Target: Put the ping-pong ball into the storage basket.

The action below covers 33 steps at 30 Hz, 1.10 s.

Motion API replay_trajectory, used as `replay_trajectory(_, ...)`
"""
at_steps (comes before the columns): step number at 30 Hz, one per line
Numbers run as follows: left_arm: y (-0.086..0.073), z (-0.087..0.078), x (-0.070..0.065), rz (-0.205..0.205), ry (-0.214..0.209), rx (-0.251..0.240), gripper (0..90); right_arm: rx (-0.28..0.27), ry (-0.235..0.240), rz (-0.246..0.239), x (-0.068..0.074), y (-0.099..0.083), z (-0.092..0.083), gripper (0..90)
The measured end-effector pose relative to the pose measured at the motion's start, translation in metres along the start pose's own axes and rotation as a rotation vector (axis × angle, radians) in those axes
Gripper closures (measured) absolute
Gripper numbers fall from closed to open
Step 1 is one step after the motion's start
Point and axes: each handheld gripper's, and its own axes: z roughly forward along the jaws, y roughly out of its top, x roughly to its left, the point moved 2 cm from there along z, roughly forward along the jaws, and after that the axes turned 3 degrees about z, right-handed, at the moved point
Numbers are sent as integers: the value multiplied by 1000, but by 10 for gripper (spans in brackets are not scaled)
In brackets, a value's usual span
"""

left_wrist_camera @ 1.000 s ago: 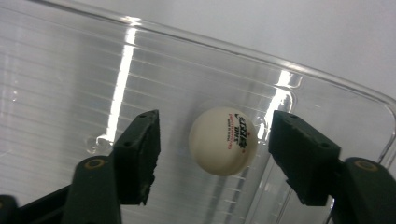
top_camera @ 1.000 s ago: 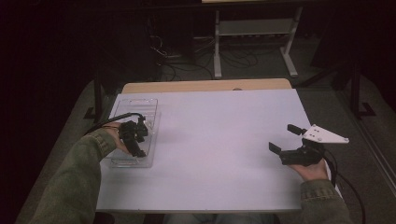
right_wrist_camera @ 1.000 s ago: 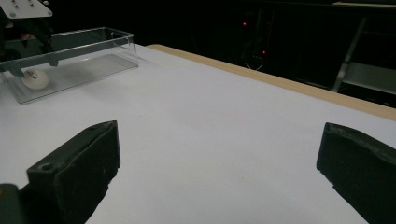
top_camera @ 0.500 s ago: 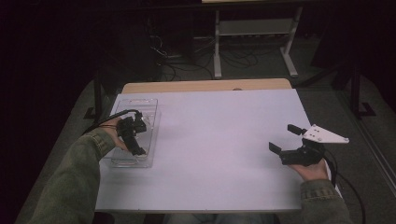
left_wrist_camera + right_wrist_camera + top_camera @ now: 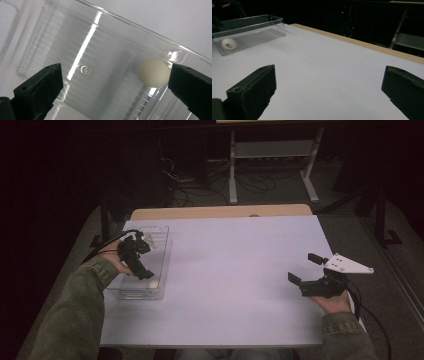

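- A small white ball [image 5: 153, 72] is being seen lying on the floor of a clear plastic tray [image 5: 105, 32], at the right of the left gripper view and close to the tray's long wall; in the high view the ball [image 5: 151, 283] is resting in the near end of the tray [image 5: 162, 232], at the left of the frame.
- In the right gripper view the ball [image 5: 228, 43] is being shown at the upper left, inside the tray [image 5: 275, 26], with a dark mark on its side.
- The ball is being touched by nothing: the left gripper [image 5: 115, 82] is being held above the tray with its fingers [image 5: 40, 85] spread wide, having just been opening, and the ball is lying just beside the right-hand finger without being pressed.
- In the high view the left gripper [image 5: 136, 260] is being carried over the tray at the left of the frame, a green sleeve [image 5: 75, 310] coming in from the lower left.
- The right gripper [image 5: 304, 272] is being held at the lower right of the high view, well apart from the tray, with its fingers [image 5: 295, 279] standing apart and nothing between them; its grey plate [image 5: 347, 265] is being seen on top.
- In the right gripper view its fingers [image 5: 253, 90] are being shown wide apart above the bare tabletop [image 5: 329, 75].
- The pale tabletop [image 5: 240, 270] is carrying the tray near its left edge.
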Motion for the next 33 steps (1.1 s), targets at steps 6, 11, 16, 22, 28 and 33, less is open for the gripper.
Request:
replay_trajectory(6, -2, -9, 2, -20, 27, -42, 0, 2, -2, -2, 0, 0, 0, 0)
replay_trajectory(11, -5, -15, 1, -27, 40, -67, 0, 4, -1, -3, 1, 0, 0, 0)
replay_trajectory(16, -6, -22, 0, -39, 59, -103, 0, 1, -1, -5, 1, 0, 0, 0)
replay_trajectory(22, -9, -31, 1, -50, 78, -139, 0, 1, -2, -4, 1, 0, -1, 0)
replay_trajectory(28, -15, -42, 1, -80, 101, -188, 0, 0, -2, -5, 1, 0, -1, 0)
replay_trajectory(33, -19, -48, -2, -101, 117, -238, 0, -1, -2, -6, 1, 0, -1, 0)
